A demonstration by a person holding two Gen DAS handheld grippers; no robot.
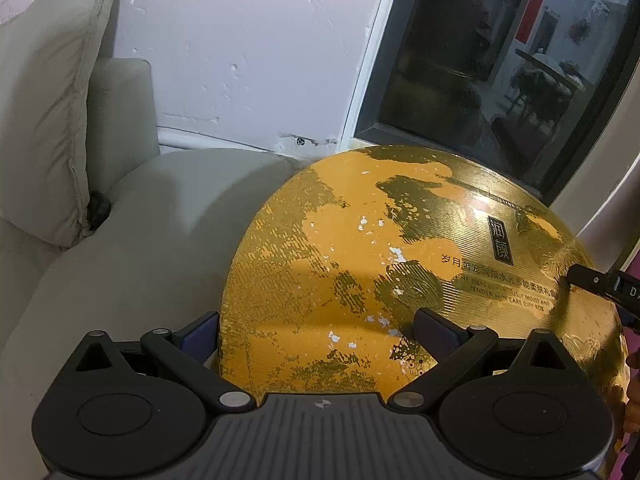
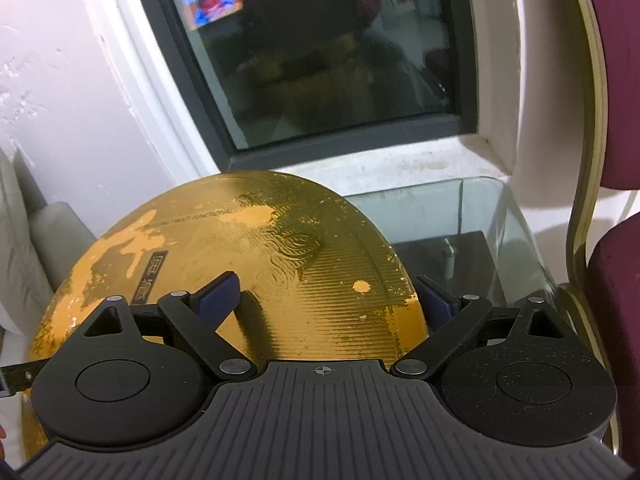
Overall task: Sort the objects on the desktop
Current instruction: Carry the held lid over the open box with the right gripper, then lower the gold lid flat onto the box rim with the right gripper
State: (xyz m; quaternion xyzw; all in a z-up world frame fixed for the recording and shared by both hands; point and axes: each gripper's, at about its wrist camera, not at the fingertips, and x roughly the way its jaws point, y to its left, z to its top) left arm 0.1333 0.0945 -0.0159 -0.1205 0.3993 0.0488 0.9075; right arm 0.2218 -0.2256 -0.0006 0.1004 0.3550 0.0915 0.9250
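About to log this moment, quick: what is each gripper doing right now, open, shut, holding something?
Left gripper: open, jaws straddling the edge of the round gold gift box, no visible grip.
Right gripper: open, straddling the box's opposite edge.

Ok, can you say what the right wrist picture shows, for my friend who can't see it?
A big round gold gift box with worn orange patches fills the middle, and the open right gripper straddles its right-hand edge, one finger over the lid, the other past the rim. Behind are a dark window and a glass table; a maroon chair stands at the right.
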